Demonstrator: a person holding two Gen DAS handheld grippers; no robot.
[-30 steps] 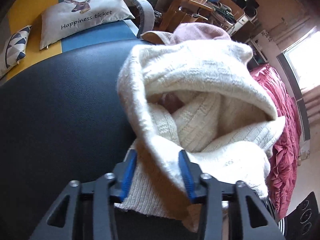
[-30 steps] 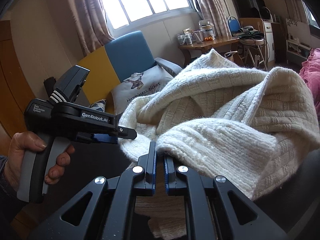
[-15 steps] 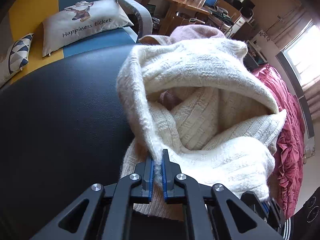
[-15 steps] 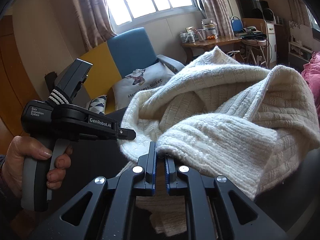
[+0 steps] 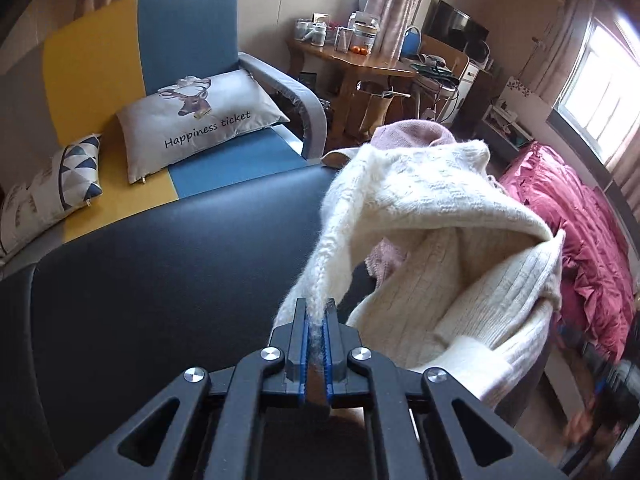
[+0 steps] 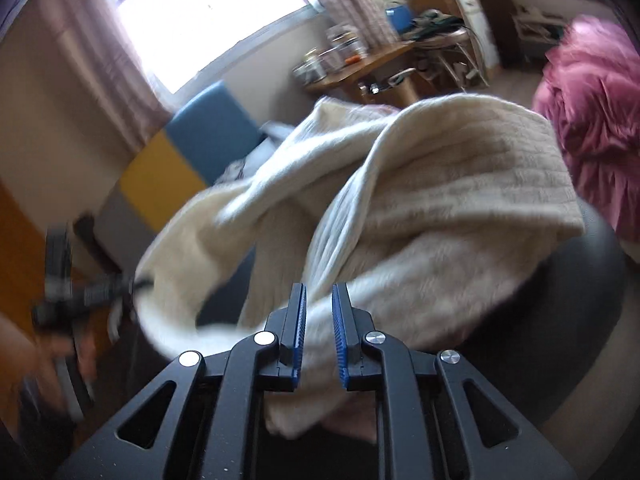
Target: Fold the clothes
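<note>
Now the left gripper [image 5: 316, 322] pinches the sweater [image 5: 432, 240] edge, lifting it off the black table [image 5: 160, 280]; the right gripper [image 6: 319, 320] stands parted around knit. Judging: mid spread-out, needing a firm right pinch.

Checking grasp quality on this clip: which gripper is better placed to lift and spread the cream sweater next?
Left. The left gripper is shut on an edge of the cream sweater, while the right gripper shows a gap between its pads, with knit lying loosely in it.
</note>
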